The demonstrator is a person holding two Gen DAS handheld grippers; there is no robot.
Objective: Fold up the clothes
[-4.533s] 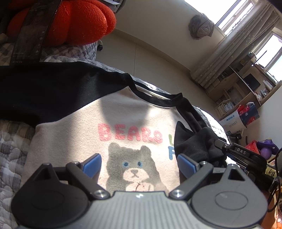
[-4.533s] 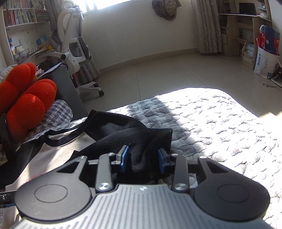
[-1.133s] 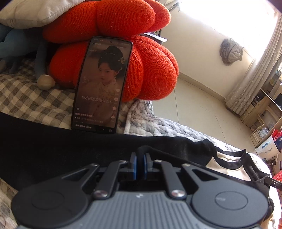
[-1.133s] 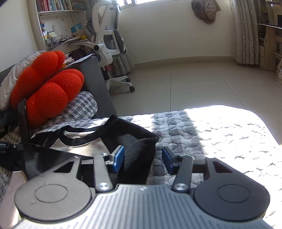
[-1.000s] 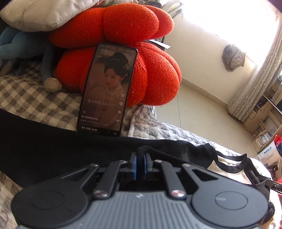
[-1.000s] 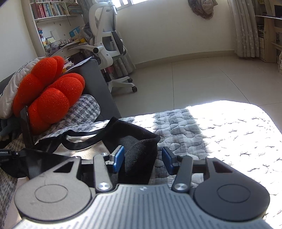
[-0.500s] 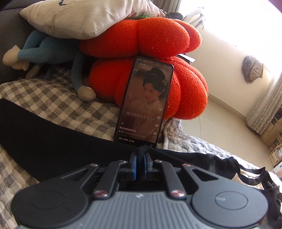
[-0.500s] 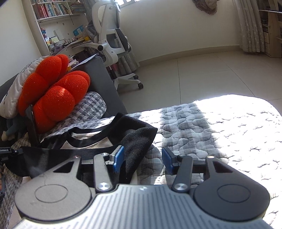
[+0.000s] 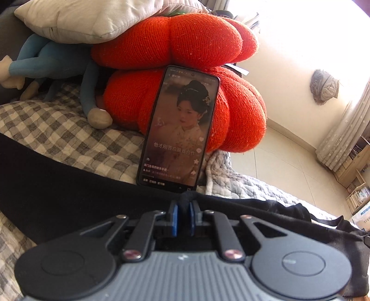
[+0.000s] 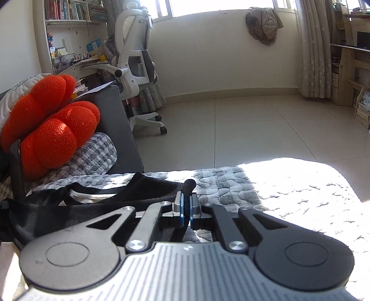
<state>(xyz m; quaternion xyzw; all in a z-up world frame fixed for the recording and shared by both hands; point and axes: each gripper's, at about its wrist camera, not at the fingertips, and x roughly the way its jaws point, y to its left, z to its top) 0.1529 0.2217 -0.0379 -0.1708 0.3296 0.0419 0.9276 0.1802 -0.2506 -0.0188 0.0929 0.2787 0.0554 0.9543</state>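
1. Biggest change: right gripper had its jaws apart around the black sleeve end half a second ago; now they are together, clamped on a tuft of black cloth at lower centre of the right wrist view. Judgement: the second hold is made, so the fold can start.
2. Left gripper jaws nearly together and easing apart slightly, with a black cloth fold still pinched between the blue pads, lower centre of the left wrist view. Its view has swung left since a second ago: more of the checked cover and pillow shows now.
3. Task item: 1 sweatshirt, black sleeves and collar with a pale body, lying on the bed. It sits lower left in the right wrist view and runs as a dark band across the middle of the left wrist view. Both grippers hold it, well apart along the cloth.
4. Counts, clothes: 1 garment in view, no folded pile seen.
5. Counts, grippers: 2, both gripping black cloth.
6. Counts, rest: 1 orange cushion with 2 stacked lobes, 1 phone propped against it with screen lit, 1 pale pillow on top, 1 blue soft toy upper left, 1 office chair upper centre in the right wrist view.
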